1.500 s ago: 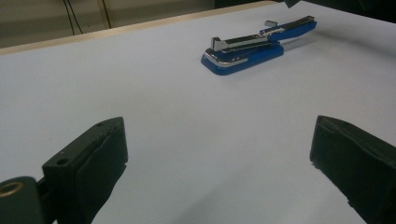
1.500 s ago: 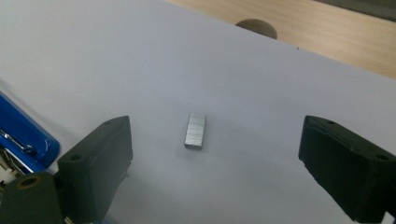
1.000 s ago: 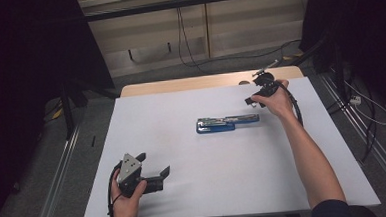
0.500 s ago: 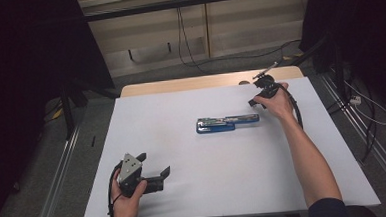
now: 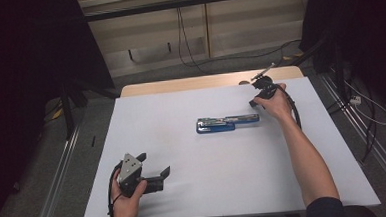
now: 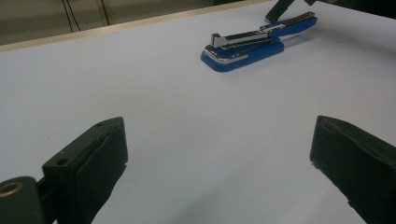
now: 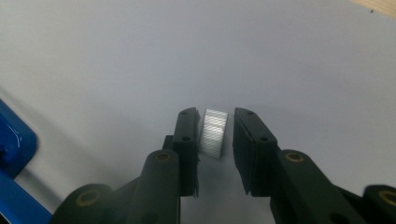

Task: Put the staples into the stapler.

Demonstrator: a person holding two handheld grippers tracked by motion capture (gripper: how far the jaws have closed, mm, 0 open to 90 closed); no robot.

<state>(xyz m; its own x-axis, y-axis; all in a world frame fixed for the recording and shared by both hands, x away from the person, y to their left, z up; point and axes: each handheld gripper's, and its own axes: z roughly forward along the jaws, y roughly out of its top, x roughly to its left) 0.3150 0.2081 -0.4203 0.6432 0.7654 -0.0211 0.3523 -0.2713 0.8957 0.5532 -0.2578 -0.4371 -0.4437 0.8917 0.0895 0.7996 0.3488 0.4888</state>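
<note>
Blue-and-chrome stapler (image 5: 227, 122) lying opened mid-worktop, not yet loaded. Right gripper (image 7: 214, 135) fingers closing around small silver staple strip (image 7: 213, 133) (a slight gap remains). Left gripper (image 6: 219, 154) released, idle.

staple strip (image 7: 213, 133): silvery, ribbed, flat on the white desk, between the jaws
stapler (image 5: 227, 122): blue, opened flat, mid-desk

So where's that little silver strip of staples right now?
In the right gripper view, the staple strip lies on the white table between the jaws of the right claw, which have just been closing around it, right of the opened blue stapler.
</note>
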